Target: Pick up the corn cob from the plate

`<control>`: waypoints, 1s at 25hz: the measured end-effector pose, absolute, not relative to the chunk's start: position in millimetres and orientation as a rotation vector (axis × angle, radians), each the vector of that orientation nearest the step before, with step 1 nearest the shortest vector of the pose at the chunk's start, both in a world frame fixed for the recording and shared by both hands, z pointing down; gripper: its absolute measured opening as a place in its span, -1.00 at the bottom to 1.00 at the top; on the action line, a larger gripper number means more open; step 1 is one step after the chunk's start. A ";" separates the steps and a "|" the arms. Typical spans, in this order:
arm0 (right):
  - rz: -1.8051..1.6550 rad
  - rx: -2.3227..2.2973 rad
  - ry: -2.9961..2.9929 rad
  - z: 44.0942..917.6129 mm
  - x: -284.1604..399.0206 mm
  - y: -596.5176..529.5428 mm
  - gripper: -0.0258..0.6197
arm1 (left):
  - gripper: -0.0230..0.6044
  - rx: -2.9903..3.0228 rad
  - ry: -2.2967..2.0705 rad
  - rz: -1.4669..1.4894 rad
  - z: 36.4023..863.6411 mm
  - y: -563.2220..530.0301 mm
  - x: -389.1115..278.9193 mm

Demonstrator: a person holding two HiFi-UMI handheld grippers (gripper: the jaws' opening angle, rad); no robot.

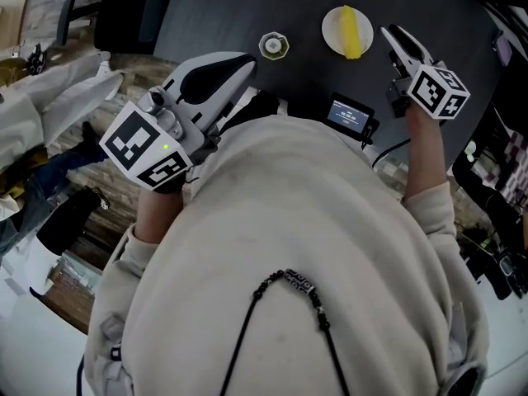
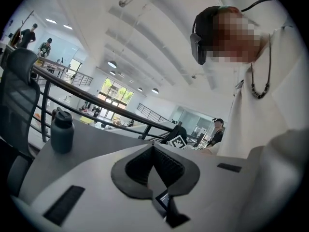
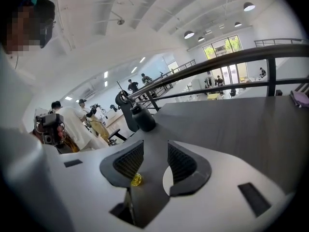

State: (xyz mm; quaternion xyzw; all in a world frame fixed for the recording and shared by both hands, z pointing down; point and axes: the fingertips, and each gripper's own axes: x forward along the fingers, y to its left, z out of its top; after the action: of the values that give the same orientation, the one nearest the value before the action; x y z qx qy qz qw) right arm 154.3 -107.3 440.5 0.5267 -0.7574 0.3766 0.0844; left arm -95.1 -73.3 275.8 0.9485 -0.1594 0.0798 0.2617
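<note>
A yellow corn cob (image 1: 352, 31) lies on a small white plate (image 1: 332, 30) near the far side of the dark table. My right gripper (image 1: 398, 41) hovers just right of the plate, apart from it and pointing past it. In the right gripper view its jaws (image 3: 155, 161) stand open with nothing between the pads; below the gap show a yellow bit of the cob (image 3: 136, 180) and a sliver of the plate (image 3: 167, 181). My left gripper (image 1: 239, 64) is held at the table's near edge, left of the plate, and its pads (image 2: 153, 149) meet at the tips.
A dark bottle (image 1: 274, 45) stands left of the plate, also seen as bottle (image 2: 62, 131) and bottle (image 3: 143, 118). A small device with a lit screen (image 1: 348, 114) sits at the near table edge. An office chair (image 1: 124, 15) stands at the left. People stand far off.
</note>
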 end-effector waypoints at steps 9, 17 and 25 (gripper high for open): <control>1.230 1.486 -2.166 494.8 153.0 -104.7 -0.37 | -0.92 2.547 -0.440 0.282 294.9 -65.9 -91.1; 1.302 1.335 -2.095 547.5 136.6 -108.1 -0.19 | -0.92 2.502 -0.504 0.302 304.3 -64.0 -104.0; 1.277 1.269 -1.957 587.9 140.7 -110.6 -0.04 | -0.92 2.461 -0.601 0.296 310.8 -60.4 -125.4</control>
State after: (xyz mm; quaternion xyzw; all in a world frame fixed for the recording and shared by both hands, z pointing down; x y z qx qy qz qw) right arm 140.7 -110.6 587.9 0.4634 -0.7146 0.4663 0.2391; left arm -125.4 -60.4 310.8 0.9230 -0.2254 0.1112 0.2914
